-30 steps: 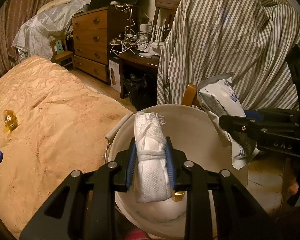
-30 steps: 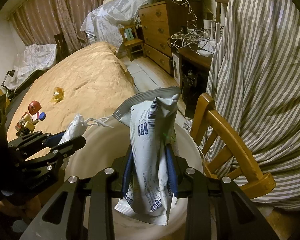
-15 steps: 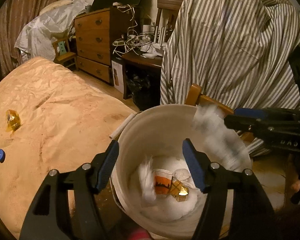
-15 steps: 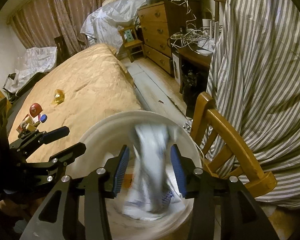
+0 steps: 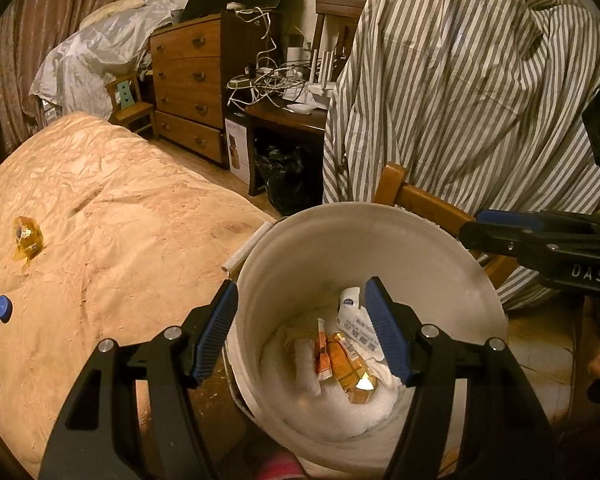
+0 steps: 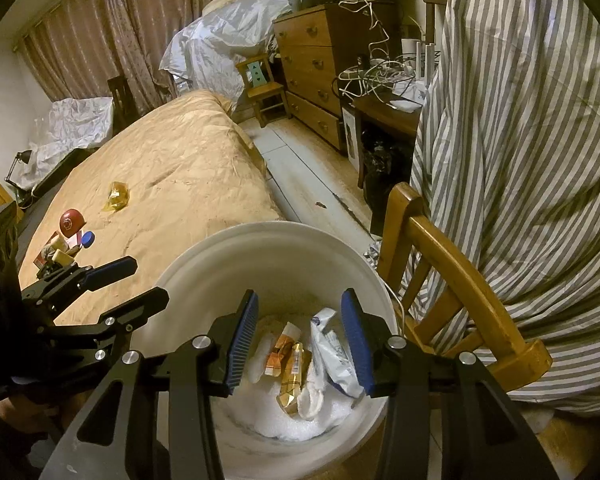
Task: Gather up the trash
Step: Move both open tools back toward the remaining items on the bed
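Sock [image 5: 306, 364] and pouch [image 6: 334, 354] dropped into bucket [image 5: 420, 264]; both jaws released, empty. Risk: bumped rim tipping bucket.

A tan-covered bed [image 6: 172, 184] bears a yellow wrapper [image 6: 118, 196] (crumpled), blue cap [image 6: 87, 239] and red ball [image 6: 71, 220].

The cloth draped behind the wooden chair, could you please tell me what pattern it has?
The cloth has grey and white stripes, clearest in the right wrist view.
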Available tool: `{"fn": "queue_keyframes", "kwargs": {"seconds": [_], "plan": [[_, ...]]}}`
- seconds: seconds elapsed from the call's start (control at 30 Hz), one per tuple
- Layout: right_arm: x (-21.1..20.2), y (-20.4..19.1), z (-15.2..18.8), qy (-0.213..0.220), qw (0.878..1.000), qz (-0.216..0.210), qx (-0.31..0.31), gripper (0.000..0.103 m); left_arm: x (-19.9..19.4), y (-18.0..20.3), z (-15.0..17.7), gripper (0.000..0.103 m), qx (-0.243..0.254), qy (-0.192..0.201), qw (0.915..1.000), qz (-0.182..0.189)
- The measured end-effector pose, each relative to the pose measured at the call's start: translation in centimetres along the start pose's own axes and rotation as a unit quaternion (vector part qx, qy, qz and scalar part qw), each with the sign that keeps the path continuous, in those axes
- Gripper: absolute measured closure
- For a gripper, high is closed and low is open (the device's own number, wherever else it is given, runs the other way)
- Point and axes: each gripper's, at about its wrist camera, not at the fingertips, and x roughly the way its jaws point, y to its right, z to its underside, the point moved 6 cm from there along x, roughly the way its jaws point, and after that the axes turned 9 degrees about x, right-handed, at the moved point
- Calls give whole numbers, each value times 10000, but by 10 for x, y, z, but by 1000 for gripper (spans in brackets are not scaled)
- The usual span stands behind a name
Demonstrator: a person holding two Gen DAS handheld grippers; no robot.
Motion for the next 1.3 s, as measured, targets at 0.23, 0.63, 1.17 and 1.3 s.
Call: {"fn": "queue_keyframes", "kwargs": {"seconds": [0.23, 0.63, 1.17, 1.3], "plan": [[-8, -11, 4, 113, 9999, -58, -70, 47, -3, -3, 0, 35, -9, 21, 10000, -23], [-27, -56, 2, 575, 9977, -251, -263, 5, -35, -44, 15, 22, -239, 180, 9993, -243], [29, -235, 34, 131, 9819, -1256, -1411, 5, -107, -279, 157, 16, -1942, -220, 9681, -1566], [52, -293, 51, -113, 9735, -1541, -1687, 5, -135, -342, 207, 16, -2344, -382, 9499, -2033]]}}
